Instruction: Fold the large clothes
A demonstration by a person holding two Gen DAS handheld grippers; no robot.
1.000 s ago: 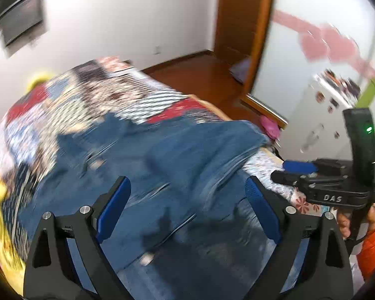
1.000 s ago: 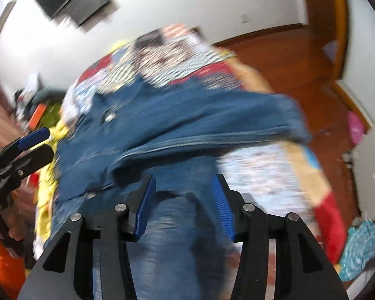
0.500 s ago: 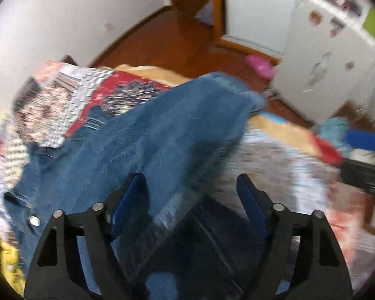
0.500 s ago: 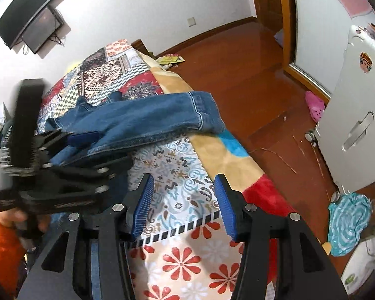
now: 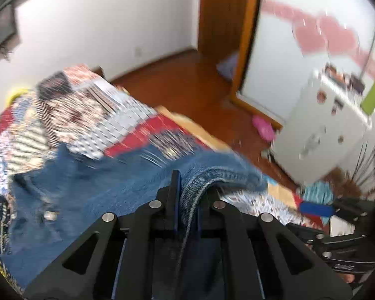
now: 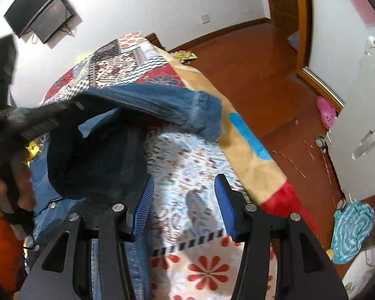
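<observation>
A large blue denim garment (image 5: 92, 195) lies across a patchwork bedspread (image 5: 62, 115). My left gripper (image 5: 187, 200) is shut on a fold of the denim and lifts it off the bed. In the right wrist view the denim (image 6: 162, 100) hangs raised from the left gripper (image 6: 30, 120), with its dark underside showing. My right gripper (image 6: 185, 200) is open and empty above the patterned bedspread (image 6: 195, 160), just right of the denim. The right gripper also shows in the left wrist view (image 5: 315, 210).
The bed's right edge (image 6: 257, 170) drops to a wooden floor (image 6: 257, 75). A white cabinet (image 6: 362, 125) stands to the right. A pink shoe (image 6: 326, 111) and a teal cloth (image 6: 352, 227) lie on the floor. A TV (image 6: 42, 7) hangs on the wall.
My left gripper has closed on a fold of the denim and raised it. My right gripper has stayed open over the bedspread.
</observation>
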